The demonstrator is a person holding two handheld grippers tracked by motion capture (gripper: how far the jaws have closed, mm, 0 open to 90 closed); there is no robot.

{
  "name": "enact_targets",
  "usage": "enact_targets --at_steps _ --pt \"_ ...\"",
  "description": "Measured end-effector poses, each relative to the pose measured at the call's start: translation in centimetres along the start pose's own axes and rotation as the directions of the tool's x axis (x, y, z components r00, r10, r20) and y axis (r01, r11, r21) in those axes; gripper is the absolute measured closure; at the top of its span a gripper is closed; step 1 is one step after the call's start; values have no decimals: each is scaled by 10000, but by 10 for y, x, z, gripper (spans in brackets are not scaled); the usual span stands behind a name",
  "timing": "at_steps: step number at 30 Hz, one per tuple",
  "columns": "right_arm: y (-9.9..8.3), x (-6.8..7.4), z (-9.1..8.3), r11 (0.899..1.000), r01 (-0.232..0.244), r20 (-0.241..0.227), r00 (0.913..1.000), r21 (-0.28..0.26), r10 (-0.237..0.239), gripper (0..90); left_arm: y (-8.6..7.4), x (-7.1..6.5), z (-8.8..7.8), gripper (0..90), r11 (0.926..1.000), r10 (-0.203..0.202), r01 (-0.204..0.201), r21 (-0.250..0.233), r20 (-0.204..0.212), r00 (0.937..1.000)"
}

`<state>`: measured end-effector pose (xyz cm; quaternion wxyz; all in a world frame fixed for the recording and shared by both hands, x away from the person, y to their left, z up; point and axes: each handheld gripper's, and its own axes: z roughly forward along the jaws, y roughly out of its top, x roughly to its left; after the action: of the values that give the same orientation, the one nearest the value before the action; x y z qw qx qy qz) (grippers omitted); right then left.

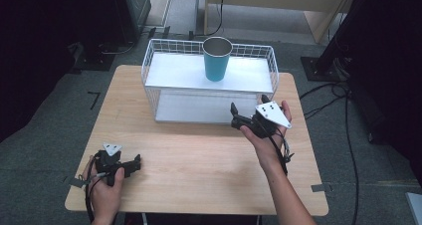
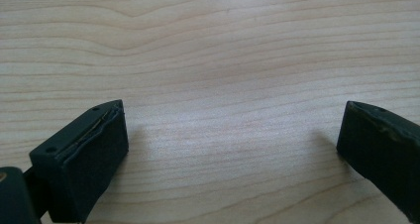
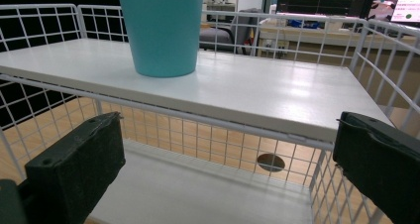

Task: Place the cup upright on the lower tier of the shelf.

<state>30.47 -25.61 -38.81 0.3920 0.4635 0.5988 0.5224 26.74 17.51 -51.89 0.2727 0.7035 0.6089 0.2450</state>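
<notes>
Two grippers in play right now, and both are sitting with jaws wide apart and nothing between them. I'm holding the right gripper (image 1: 247,110) just in front of the white wire rack (image 1: 149,80), pointing into it, so its camera is looking at the lower shelf and the underside edge of the top one. The teal cup (image 1: 217,58) is standing upright on the rack's top shelf, toward the back, well apart from those jaws. I'm resting the left gripper (image 1: 135,163) low over the wooden surface (image 1: 199,165) near the front left corner.
</notes>
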Motion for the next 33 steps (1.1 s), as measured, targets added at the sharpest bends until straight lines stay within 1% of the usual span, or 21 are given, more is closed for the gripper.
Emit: enact_targets --at_steps 4,14,16,21,24,26,27,33 --pt "-7 -5 -5 10000 5 105 9999 65 -5 0 0 0 0 0 10000 -2 2 -4 0 10000" --pt "-23 -17 -16 9995 -154 262 9995 259 147 0 0 0 0 0 10000 -49 49 -33 0 10000" --pt "-26 -19 -18 9994 -162 286 9995 307 153 0 0 0 0 0 10000 -4 4 1 4 10000" --pt "-36 -25 -23 9990 -180 423 9990 405 163 0 0 0 0 0 10000 1 -1 4 4 10000" --pt "-41 -29 -27 9982 -285 506 9984 536 258 0 0 0 0 0 10000 -9 9 -1 5 10000" --pt "-45 -33 -29 9981 -232 597 9980 578 197 0 0 0 0 0 10000 0 0 4 4 10000" --pt "-47 -34 -30 9977 -286 606 9979 610 249 0 0 0 0 0 10000 -2 2 3 5 10000" --pt "-57 -43 -36 9965 -285 816 9964 787 221 0 0 0 0 0 10000 0 0 4 5 10000"
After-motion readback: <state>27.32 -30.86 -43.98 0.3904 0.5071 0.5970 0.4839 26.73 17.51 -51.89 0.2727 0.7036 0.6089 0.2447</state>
